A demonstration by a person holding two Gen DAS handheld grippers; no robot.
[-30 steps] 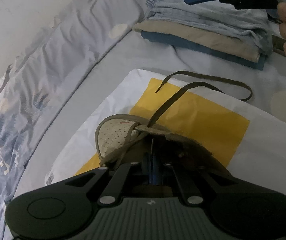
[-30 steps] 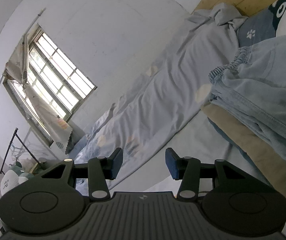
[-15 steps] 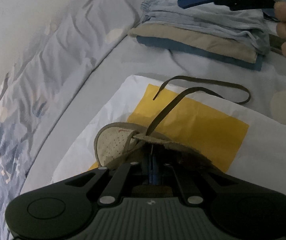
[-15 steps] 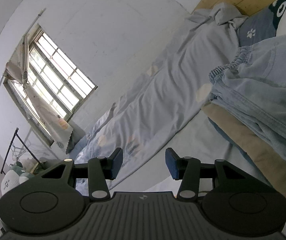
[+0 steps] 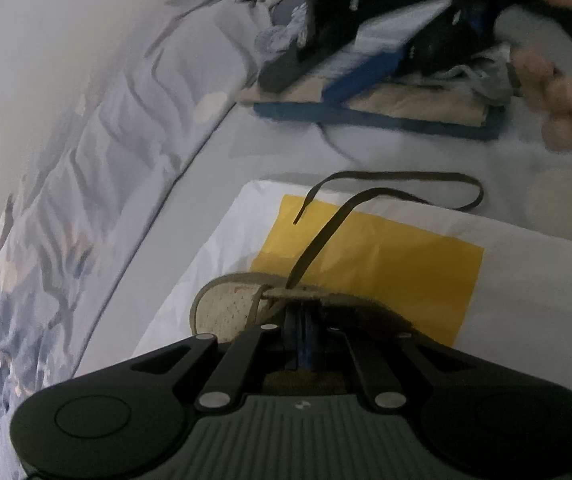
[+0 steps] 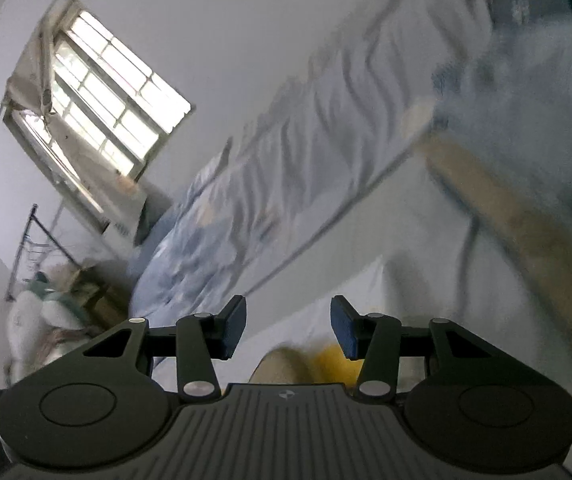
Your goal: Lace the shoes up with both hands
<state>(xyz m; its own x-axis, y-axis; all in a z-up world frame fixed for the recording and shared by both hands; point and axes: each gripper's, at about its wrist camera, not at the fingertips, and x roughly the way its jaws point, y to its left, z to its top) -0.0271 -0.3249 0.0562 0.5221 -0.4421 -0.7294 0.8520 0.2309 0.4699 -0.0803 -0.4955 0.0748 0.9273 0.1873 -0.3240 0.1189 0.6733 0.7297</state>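
While the left gripper (image 5: 301, 322) stays clenched on the shoe (image 5: 246, 304), the right gripper (image 6: 287, 326) hangs released above the bag (image 5: 525, 280).

Bed's a bit of a mess tbh — rumpled pale blue quilt (image 5: 98, 148) bunched against the wall, a folded stack of clothes (image 5: 405, 110), a white bag with a yellow panel (image 5: 385, 268) spread on the sheet, and a barred window (image 6: 102, 104) — blurry there.
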